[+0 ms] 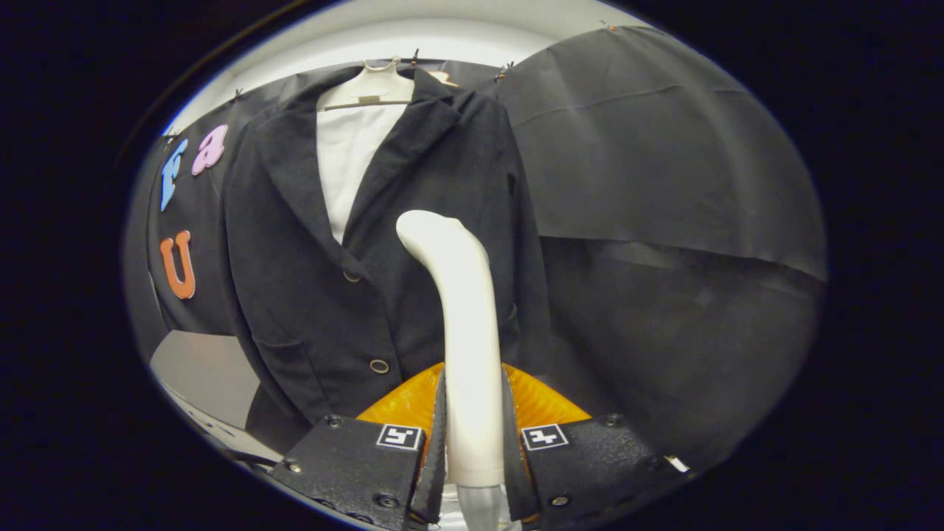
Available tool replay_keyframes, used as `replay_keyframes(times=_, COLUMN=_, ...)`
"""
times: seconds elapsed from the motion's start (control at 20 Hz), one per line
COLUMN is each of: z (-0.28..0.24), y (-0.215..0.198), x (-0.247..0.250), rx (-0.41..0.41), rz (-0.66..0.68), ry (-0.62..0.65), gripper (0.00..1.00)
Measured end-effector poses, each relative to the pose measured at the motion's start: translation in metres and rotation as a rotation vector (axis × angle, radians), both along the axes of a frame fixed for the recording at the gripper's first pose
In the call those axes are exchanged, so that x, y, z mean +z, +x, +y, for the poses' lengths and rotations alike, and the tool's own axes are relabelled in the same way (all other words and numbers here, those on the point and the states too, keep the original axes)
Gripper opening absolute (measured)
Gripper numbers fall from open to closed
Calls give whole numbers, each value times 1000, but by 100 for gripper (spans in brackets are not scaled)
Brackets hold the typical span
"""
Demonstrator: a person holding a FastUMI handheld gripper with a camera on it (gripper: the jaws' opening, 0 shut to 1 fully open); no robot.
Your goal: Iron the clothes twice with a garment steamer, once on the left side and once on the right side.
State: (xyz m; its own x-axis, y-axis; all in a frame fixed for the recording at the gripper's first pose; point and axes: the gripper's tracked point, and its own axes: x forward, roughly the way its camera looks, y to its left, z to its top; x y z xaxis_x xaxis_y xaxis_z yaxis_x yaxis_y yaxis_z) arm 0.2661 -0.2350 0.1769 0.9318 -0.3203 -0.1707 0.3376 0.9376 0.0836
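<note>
A dark jacket hangs on a white hanger against the booth wall, with a white shirt inside it and two buttons down its front. My gripper is shut on the handle of a white garment steamer. The steamer stands upright between the fingers. Its curved head sits in front of the jacket's right half, bent toward the jacket's middle. I cannot tell whether the head touches the cloth.
Black cloth covers the wall to the right of the jacket. A grey tabletop shows low on the left, below the jacket's hem.
</note>
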Motion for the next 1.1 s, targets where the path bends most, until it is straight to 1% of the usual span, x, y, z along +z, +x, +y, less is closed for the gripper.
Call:
replay_keyframes(times=0.75, z=3, y=-7, x=-66, rx=-1, rz=117, ry=12, gripper=36)
replay_keyframes(times=1.1, z=4, y=-7, x=-85, rx=6, rz=168, ry=17, gripper=36)
